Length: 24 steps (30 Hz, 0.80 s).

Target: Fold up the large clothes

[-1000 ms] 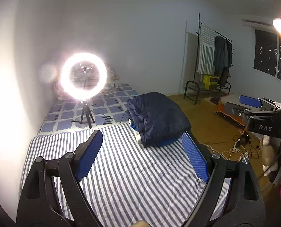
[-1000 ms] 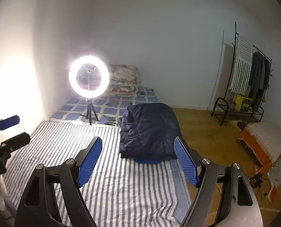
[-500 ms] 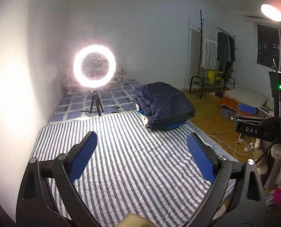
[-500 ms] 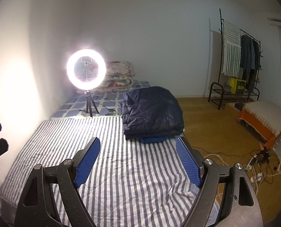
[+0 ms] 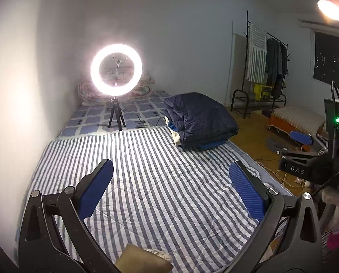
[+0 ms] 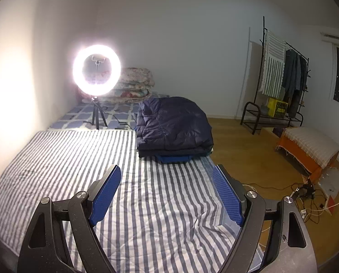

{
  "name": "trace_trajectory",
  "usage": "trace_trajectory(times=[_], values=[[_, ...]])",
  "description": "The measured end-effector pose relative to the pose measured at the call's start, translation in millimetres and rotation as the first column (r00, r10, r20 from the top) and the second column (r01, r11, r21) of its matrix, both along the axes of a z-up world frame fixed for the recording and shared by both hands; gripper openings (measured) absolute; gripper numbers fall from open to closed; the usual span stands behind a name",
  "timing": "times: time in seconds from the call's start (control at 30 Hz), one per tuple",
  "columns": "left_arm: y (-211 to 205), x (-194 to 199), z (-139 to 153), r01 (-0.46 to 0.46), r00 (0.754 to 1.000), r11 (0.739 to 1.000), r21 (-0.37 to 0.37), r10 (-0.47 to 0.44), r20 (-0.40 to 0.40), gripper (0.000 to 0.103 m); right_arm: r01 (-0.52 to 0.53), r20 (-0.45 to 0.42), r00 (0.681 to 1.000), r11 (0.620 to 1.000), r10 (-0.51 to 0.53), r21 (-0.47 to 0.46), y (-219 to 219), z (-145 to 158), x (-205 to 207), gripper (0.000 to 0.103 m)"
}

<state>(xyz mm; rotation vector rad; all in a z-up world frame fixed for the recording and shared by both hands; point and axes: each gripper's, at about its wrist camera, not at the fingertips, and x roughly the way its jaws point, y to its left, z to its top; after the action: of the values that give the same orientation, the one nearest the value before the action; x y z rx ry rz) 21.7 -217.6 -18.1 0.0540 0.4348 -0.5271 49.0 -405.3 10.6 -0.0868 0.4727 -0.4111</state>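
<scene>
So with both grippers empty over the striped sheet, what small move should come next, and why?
Probably reach forward toward the dark jacket. It lies already bundled on a blue garment at the far end of the striped sheet, well beyond both grippers. The left gripper is opening with nothing between its jaws, and the right gripper is open and empty.

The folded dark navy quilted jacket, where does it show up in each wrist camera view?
Left wrist: the folded dark navy quilted jacket lies right of centre, on the striped blue-and-white bedsheet.
Right wrist: it lies at centre.
Shared landmark: the glowing white ring light, left of the jacket.
</scene>
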Motion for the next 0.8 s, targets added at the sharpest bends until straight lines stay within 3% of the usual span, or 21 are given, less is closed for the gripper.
trace_trajectory(times=[0.37,0.8], values=[[-12,-1,-20,0.016,0.999,0.998,0.064,-0.014,-0.032,0.103,-0.011,-0.029,1.0,1.0,0.012,0.023,1,-11,4,0.083],[-12,0,-21,0.01,1.0,0.998,0.069,-0.008,-0.03,0.103,-0.019,-0.044,0.999,0.999,0.02,0.04,1,-14,9,0.083]])
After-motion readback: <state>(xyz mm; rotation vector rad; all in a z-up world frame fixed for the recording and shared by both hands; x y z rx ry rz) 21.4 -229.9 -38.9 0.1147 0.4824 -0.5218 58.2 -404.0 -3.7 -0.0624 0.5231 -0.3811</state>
